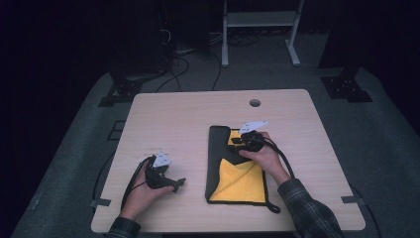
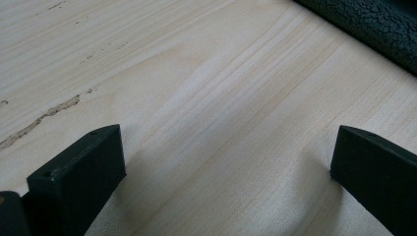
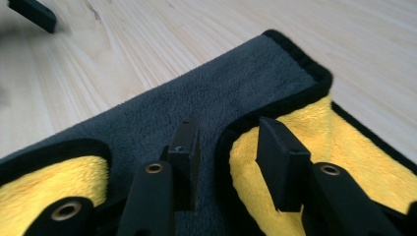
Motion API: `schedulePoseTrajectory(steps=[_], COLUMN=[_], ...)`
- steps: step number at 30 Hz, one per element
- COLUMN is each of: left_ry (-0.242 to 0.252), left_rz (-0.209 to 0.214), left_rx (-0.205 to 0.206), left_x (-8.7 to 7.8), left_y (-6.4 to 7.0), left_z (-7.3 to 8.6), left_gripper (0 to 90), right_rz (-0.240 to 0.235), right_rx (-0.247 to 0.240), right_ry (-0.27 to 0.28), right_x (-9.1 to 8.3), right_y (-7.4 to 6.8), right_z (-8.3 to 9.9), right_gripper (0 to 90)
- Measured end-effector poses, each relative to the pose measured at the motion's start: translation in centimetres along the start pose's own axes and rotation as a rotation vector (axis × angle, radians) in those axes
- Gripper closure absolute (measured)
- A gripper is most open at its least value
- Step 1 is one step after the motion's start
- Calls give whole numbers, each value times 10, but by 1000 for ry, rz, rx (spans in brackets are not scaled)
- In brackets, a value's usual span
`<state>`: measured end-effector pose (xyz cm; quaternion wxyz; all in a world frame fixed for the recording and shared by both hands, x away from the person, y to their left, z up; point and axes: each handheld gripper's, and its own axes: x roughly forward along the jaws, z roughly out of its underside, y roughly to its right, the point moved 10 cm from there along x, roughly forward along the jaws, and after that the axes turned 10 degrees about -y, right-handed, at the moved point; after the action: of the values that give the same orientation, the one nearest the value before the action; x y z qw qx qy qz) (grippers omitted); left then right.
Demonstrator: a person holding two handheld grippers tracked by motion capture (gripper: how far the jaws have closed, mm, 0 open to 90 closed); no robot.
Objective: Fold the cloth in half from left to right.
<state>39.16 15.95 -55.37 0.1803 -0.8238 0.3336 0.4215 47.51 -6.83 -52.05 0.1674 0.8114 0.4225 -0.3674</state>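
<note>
A cloth (image 1: 237,181), yellow on one side and dark grey on the other with a black hem, lies folded on the wooden table (image 1: 188,114), right of centre. My right gripper (image 1: 238,140) is over the cloth's far end. In the right gripper view it (image 3: 228,142) stands open, its jaws low on the cloth (image 3: 206,93) with the black hem of a turned-over grey flap between them. My left gripper (image 1: 177,184) rests near the front left of the table. It (image 2: 226,162) is open wide on bare wood, and the cloth's grey edge (image 2: 373,24) lies beyond it.
A round cable hole (image 1: 254,103) sits near the table's far edge. On the floor behind are a white frame stand (image 1: 260,20), cables (image 1: 173,64) and black stand bases (image 1: 119,89) (image 1: 346,84). The table's left half is bare wood.
</note>
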Motion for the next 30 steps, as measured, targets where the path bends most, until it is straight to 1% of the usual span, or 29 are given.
schedulePoseTrajectory(steps=[4, 6, 7, 8, 11, 14, 16, 20, 22, 25, 27, 30], left_ry=[0, 0, 0, 0, 0, 1, 0, 0, 1, 1, 1, 1], left_rz=[0, 0, 0, 0, 0, 0, 0, 0, 0, 0, 0, 0], left_rx=[-1, 0, 0, 0, 0, -1, 0, 0, -1, 0, 0, 0], left_x=[0, 0, 0, 0, 0, 0, 0, 0, 0, 0, 0, 0], left_y=[0, 0, 0, 0, 0, 0, 0, 0, 0, 0, 0, 0], left_z=[0, 0, 0, 0, 0, 0, 0, 0, 0, 0, 0, 0], left_gripper=[0, 0, 0, 0, 0, 0, 0, 0, 0, 0, 0, 0], right_rz=[6, 8, 19, 22, 36, 31, 27, 21, 26, 37, 48, 71], right_rx=[-2, -11, -19, -23, -25, -16, -5, 24, 32, 55, 82, 99], right_ry=[-20, -33, -47, -49, -50, -46, -40, -4, 14, 35, 50, 62], right_x=[11, 15, 18, 19, 21, 20, 18, 7, 1, -8, -14, -21], right_y=[0, 0, 0, 0, 2, 2, 2, 6, 10, 18, 26, 38], right_z=[3, 5, 7, 7, 7, 7, 6, 0, -3, -7, -9, -11], right_gripper=[629, 638, 651, 665, 745, 833, 850, 859, 860, 860, 860, 860])
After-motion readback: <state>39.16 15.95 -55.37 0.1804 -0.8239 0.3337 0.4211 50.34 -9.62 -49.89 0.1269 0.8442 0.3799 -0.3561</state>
